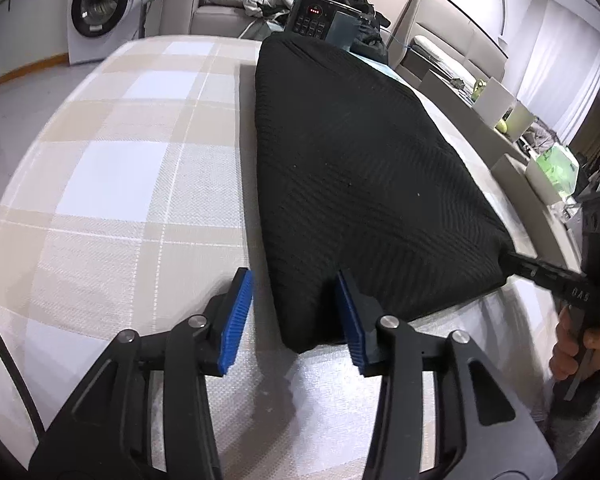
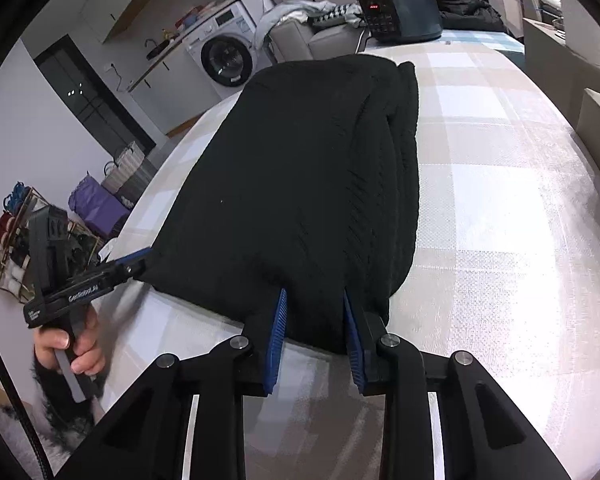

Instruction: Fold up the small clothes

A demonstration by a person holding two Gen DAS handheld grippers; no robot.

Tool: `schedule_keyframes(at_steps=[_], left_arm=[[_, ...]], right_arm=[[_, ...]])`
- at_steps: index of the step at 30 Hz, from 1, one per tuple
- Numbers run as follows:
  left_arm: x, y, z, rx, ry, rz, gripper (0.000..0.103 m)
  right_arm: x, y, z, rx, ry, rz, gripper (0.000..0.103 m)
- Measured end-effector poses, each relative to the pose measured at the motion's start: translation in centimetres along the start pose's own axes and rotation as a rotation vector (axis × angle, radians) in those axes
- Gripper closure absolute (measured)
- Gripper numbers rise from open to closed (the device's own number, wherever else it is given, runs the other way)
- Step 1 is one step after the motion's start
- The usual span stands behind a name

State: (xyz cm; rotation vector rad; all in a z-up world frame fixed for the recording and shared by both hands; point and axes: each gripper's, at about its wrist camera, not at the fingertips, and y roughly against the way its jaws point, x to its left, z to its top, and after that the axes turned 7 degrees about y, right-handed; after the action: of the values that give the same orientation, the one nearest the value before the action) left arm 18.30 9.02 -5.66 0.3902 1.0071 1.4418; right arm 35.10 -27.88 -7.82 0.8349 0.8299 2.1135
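Black knit garment (image 1: 360,168) lies flat on the checked worktop (image 1: 120,160), already folded lengthwise w/ layered edges stacked along its right side. You've got both tools at the near hem.

Left tool (image 1: 296,316): jaws part open, near-left corner of the fabric sits between them, only the inner blue pad touches cloth, so no grip there. Right tool (image 2: 314,332): jaws narrower, near-right corner bunched between the pads, looks pinched, i.e. closed on the garment.

Risks from here:
- Lift now and only the right corner comes up, since the left isn't clamped; hem skews, fold goes crooked.
- Right pinch may catch only the top layer; the stacked layers could slide apart.
- Knit is thick and floppy, so pulling the two corners unevenly will likely drag the whole piece across the worktop instead of folding it.
- Far end lies near the black appliance (image 2: 400,16); don't overshoot.
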Motion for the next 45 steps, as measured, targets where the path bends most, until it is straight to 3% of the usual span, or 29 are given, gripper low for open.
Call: schedule_keyframes(at_steps=[5,7,10,11,12,14,17,25,45], left_arm=[[-0.4,1.9,-0.5,-0.066,-0.045,0.052,0.052],[-0.6,3.3,-0.9,-0.115,-0.059,0.048,0.045],[-1.2,5.3,-1.8,-0.205,-0.094,0.044,0.021],[-1.4,5.8,-2.1,-0.235,-0.106,0.042,0.016],[-1.7,6.3,-2.5,-0.260,-0.122,0.038,0.014],[-2.3,6.9,-2.9,-0.276,-0.141,0.029,0.003],[-3.0,7.8,-3.8,-0.335,-0.157,-0.002,0.001],[-3.9,8.6,-4.6,-0.400,-0.168,-0.020,0.001],[-4.0,8.6,-4.8,-0.409,-0.184,-0.016,0.001]], right_arm=[[0.8,-0.2,0.2,-0.052,0.047,-0.090,0.075],[1.6,0.7,0.1,-0.091,0.086,-0.140,0.067],[2.0,2.7,-0.4,-0.189,0.115,-0.171,0.037],[2.2,3.4,-0.6,-0.222,0.124,-0.177,0.022],[2.2,3.8,-0.8,-0.248,0.124,-0.188,0.015],[2.3,4.0,-1.3,-0.256,0.127,-0.197,0.012],[3.1,4.2,-2.3,-0.285,0.152,-0.209,0.002],[5.7,5.0,-3.3,-0.445,0.240,-0.215,0.000],[6.2,5.8,-3.7,-0.507,0.284,-0.204,0.000]])
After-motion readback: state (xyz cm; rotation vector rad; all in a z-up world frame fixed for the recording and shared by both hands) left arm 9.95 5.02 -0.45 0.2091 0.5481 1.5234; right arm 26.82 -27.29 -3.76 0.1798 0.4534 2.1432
